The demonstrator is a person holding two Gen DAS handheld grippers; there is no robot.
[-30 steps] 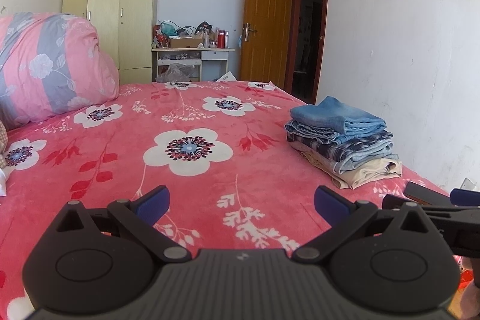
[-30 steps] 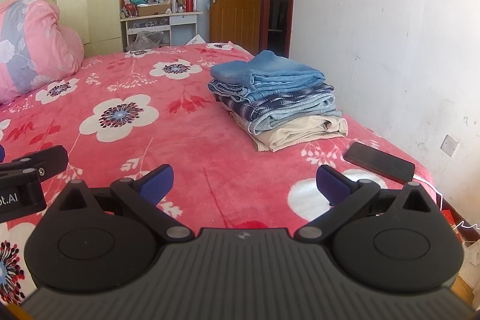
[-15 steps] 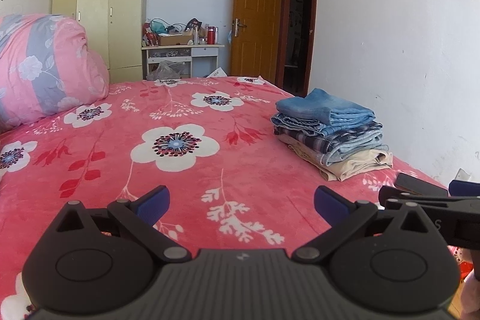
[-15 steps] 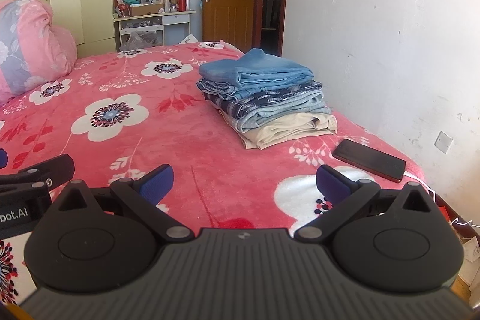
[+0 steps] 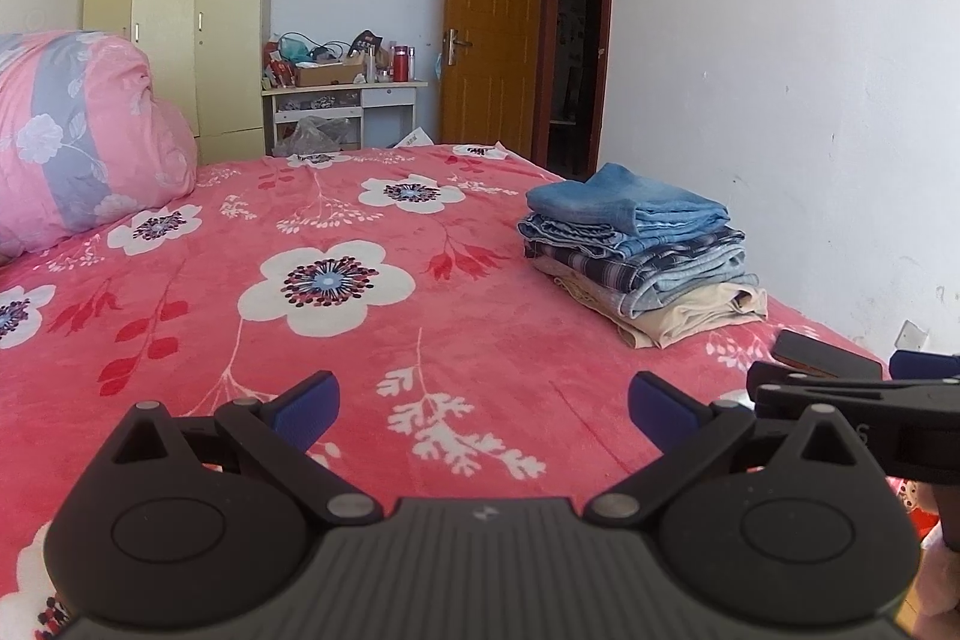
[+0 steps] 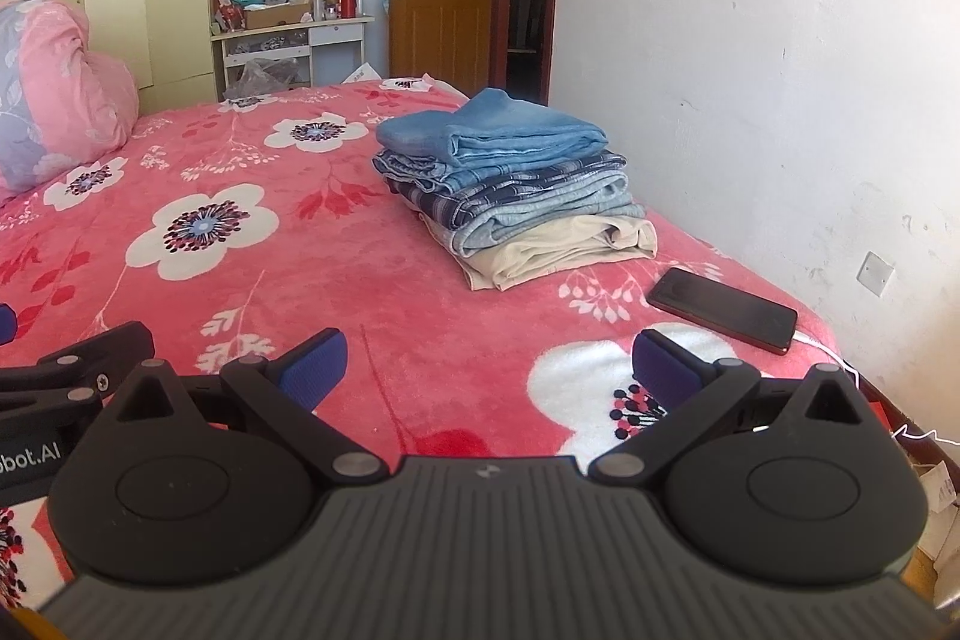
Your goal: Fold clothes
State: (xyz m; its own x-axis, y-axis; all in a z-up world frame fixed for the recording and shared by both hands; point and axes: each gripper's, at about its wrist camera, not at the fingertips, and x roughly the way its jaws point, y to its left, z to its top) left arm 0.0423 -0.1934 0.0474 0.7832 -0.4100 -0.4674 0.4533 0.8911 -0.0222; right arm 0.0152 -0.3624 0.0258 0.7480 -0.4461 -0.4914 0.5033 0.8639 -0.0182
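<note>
A stack of folded clothes, blue denim on top, plaid in the middle and beige at the bottom, sits on the right side of the bed. My left gripper hovers open over the pink floral bedspread, well short of the stack. My right gripper is open too, empty, near the bed's front edge with the stack ahead of it. Each gripper's body shows at the edge of the other's view. No loose garment is in sight.
A black phone with a cable lies on the bed near its right front corner. A rolled pink quilt fills the far left. A wardrobe, a cluttered desk and an open door stand behind; a wall runs along the right.
Both views have swung rightward, so the stack and the room slid left in frame. In the left wrist view the quilt is less visible. Both grippers stayed open and empty.
</note>
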